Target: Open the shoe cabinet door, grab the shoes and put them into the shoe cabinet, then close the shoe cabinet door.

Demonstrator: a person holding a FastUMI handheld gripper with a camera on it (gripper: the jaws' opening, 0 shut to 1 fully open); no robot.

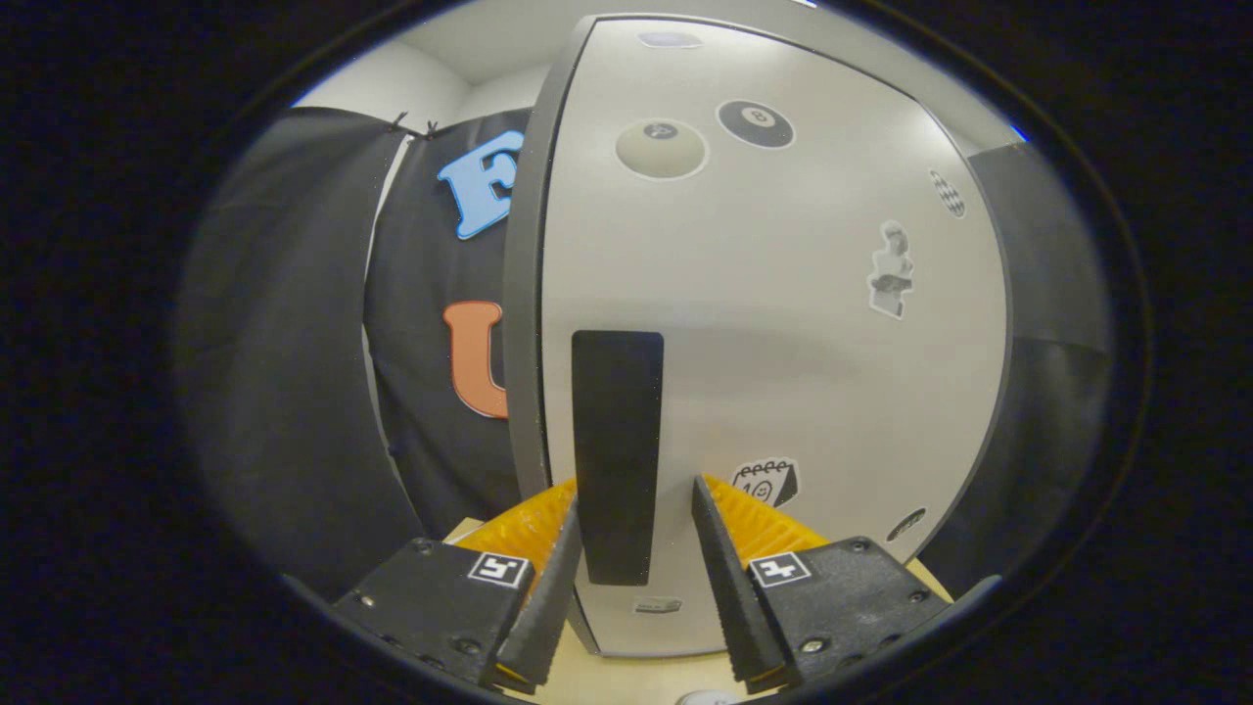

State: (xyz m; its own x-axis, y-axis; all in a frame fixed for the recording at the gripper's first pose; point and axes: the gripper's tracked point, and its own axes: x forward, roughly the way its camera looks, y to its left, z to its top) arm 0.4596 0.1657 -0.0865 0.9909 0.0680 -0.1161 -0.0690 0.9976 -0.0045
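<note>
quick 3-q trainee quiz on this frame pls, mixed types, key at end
1. True or false: the gripper has its fingers either side of the black handle on the cabinet door.
2. Which sticker sits just beyond the right finger? A) 8-ball B) calendar C) checkered
3. Fill in: the handle runs ____ on the door.

Key: 1 true; 2 B, calendar sticker; 3 vertically.

Soft, even light falls from overhead on the pale door (773,323), leaving a faint grey shadow band across its middle. No glare. Fisheye bending curves the door's edges strongly; the rim darkens and blurs, centre stays sharp.
</note>
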